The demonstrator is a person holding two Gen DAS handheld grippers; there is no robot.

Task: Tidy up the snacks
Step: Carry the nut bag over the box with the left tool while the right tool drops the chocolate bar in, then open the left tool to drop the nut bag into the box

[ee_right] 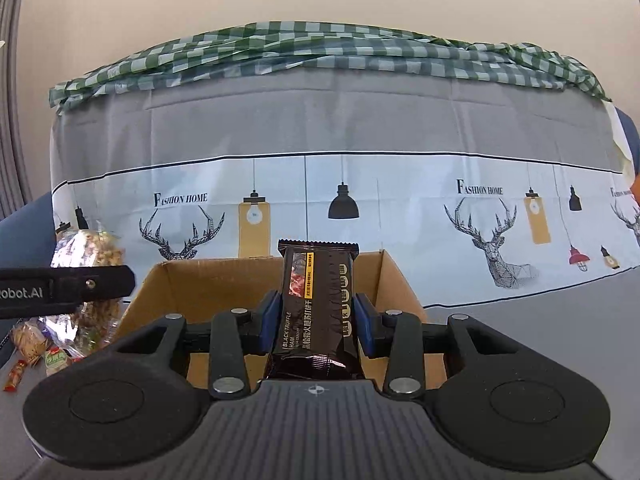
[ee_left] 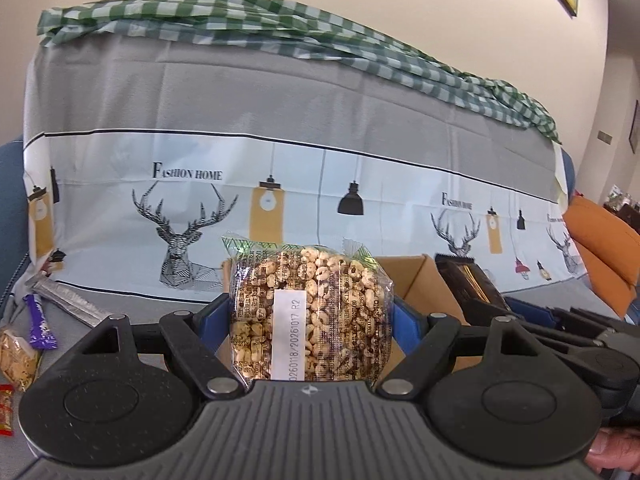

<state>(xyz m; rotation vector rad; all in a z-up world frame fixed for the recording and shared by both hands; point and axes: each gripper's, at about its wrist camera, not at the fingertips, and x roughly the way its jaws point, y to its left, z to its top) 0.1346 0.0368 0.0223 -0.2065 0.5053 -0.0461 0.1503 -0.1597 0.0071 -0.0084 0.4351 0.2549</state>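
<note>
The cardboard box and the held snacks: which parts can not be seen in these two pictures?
- Cardboard box floor: right wrist view, hidden by the right gripper and its black snack bar.
- Box in left wrist view: mostly behind the puffed-grain packet in the left gripper.
- Packet's date label: cut off below by the gripper body.
- Loose snacks: small, partly hidden by the other gripper.

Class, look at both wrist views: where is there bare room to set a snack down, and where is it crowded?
Free: the cardboard box interior, nothing visible inside, and the grey cover right of the box, below the deer print. Crowded: left of the box, where the loose snacks lie and the left gripper holds its puffed-grain pack.
</note>
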